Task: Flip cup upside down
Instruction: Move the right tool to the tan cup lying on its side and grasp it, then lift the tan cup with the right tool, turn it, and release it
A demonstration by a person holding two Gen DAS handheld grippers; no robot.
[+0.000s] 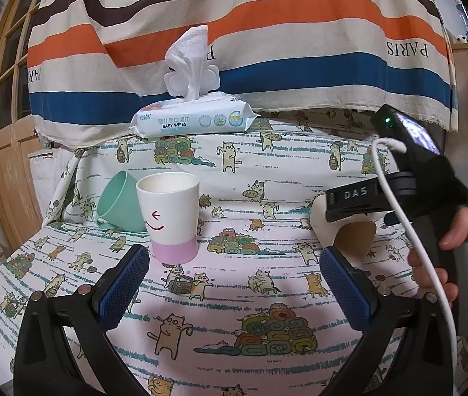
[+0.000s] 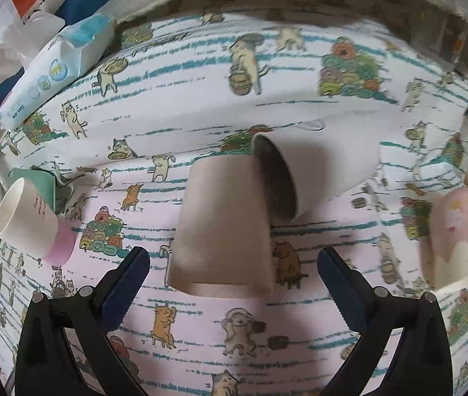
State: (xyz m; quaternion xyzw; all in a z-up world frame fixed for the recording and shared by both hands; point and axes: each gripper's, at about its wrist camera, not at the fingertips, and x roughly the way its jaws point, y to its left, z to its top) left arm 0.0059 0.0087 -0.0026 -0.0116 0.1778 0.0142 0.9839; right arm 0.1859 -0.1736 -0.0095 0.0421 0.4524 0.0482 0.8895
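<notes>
Cup: white-pink cup (image 1: 169, 216) upright on table (image 1: 234, 283) | light, rigid, smooth (likely slippery), grip mid-wall | left tongs (image 1: 234, 283), right tongs (image 2: 234, 283): wide, empty.

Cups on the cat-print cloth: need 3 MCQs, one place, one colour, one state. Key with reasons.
1. Where is the mint-green cup relative to the white cup with the pink base?
A. Behind it, to its left, in the left wrist view
B. On top of the baby wipes pack
C. Between the left gripper's fingers

2. What colour is the smile drawn on the white cup?
A. Blue
B. Magenta-red
C. Green

3. How does the tan cup in front of the right gripper stand?
A. Mouth up
B. Upside down, mouth on the cloth
C. Lifted in the gripper

Key:
1 A: the green cup leans just behind the white one's left side.
2 B: the arrow eye and the curved mouth are magenta-red.
3 B: its wider rim rests on the cloth and its closed base faces up; the gripper is open and apart from it.
</notes>
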